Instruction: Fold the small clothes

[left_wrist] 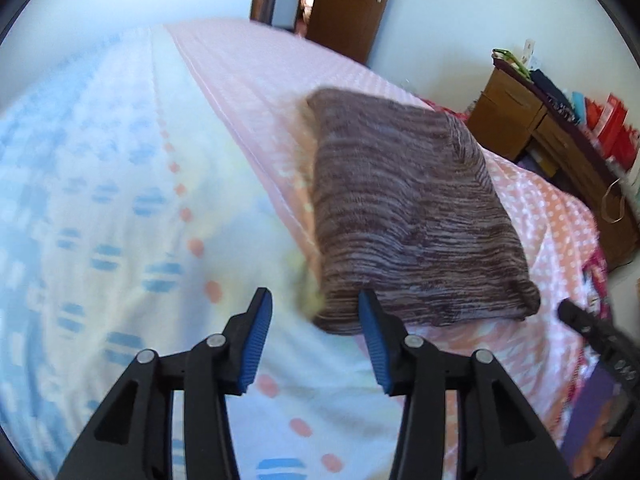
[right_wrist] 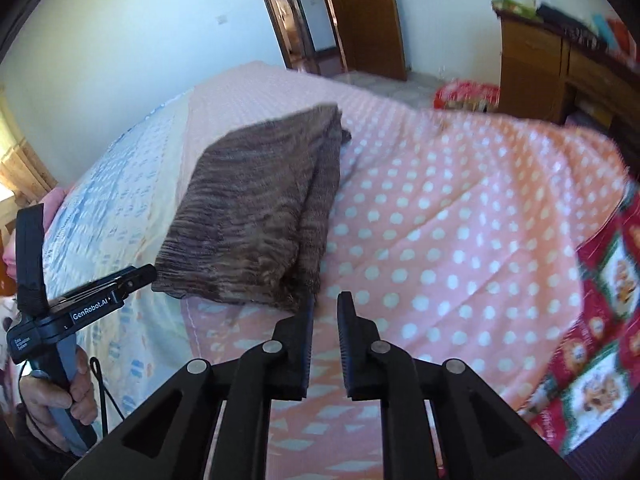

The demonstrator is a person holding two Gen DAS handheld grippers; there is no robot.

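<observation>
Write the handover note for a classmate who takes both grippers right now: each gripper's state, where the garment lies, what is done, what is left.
Left gripper: jaws apart, nothing between the pads.
Right gripper: jaws narrowly apart, also empty.
Brown knit garment: lies folded into a thick rectangle on the bed, just ahead of both grippers, touched by neither.
Done: this piece looks folded and released.
Left: probably tidy the stepped edge on its right side; no other garment to fold is in view.
</observation>
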